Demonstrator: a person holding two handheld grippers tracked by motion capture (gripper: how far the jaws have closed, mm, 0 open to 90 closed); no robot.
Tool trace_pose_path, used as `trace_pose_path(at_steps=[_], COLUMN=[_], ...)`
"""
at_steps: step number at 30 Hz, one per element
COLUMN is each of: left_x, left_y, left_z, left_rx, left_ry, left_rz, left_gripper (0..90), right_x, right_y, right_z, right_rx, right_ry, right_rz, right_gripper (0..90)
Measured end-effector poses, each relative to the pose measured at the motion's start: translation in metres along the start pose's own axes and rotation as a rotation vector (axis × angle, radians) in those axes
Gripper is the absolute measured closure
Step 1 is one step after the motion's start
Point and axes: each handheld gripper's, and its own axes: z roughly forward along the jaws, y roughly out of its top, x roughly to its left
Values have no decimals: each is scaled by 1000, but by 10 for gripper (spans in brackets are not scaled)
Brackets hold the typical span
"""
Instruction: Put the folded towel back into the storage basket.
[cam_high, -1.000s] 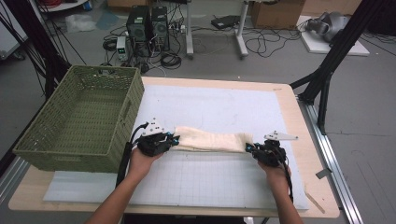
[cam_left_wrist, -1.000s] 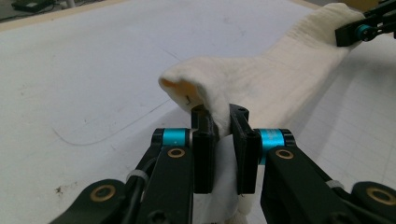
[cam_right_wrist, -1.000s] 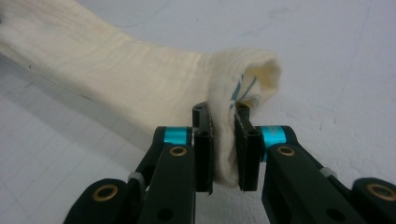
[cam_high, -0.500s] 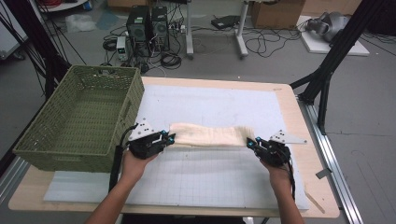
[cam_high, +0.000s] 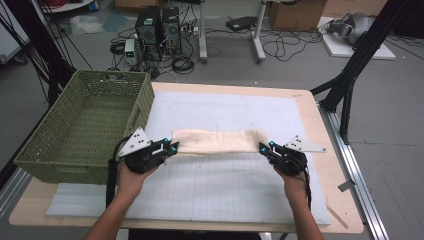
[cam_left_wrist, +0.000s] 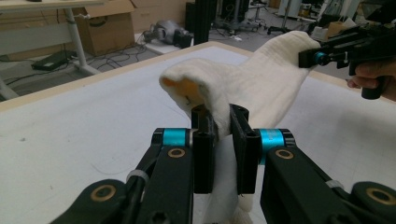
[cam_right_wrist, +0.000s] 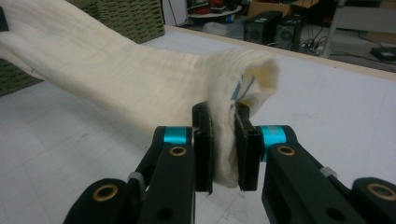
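A cream folded cloth (cam_high: 217, 141) hangs stretched between the 2 grippers above the white gridded mat (cam_high: 220, 190), near the table's middle. The left gripper (cam_high: 172, 148), at 9 o'clock of the cloth, has its jaws pinching that end of the fabric; the right gripper (cam_high: 264, 147), at 3 o'clock, pinches the other end likewise. A green woven basket (cam_high: 45, 155) stands at the table's 9 o'clock edge, just beside the left gripper.
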Motion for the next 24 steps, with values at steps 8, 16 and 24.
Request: trace_pose_path(at_steps=[8, 16, 24], left_x=[0, 2, 6], left_y=[4, 11, 15], left_z=[-17, -38, -57], left_rx=[-36, -73, -105], left_ry=[18, 38, 73], left_rz=[12, 26, 24], left_gripper=[806, 806, 806], right_x=[8, 15, 20], right_y=[19, 31, 58], right_z=[2, 11, 31], right_rx=[-36, -45, -76], right_ry=[18, 44, 71], right_rz=[-39, -64, -70], right_gripper=[802, 802, 802])
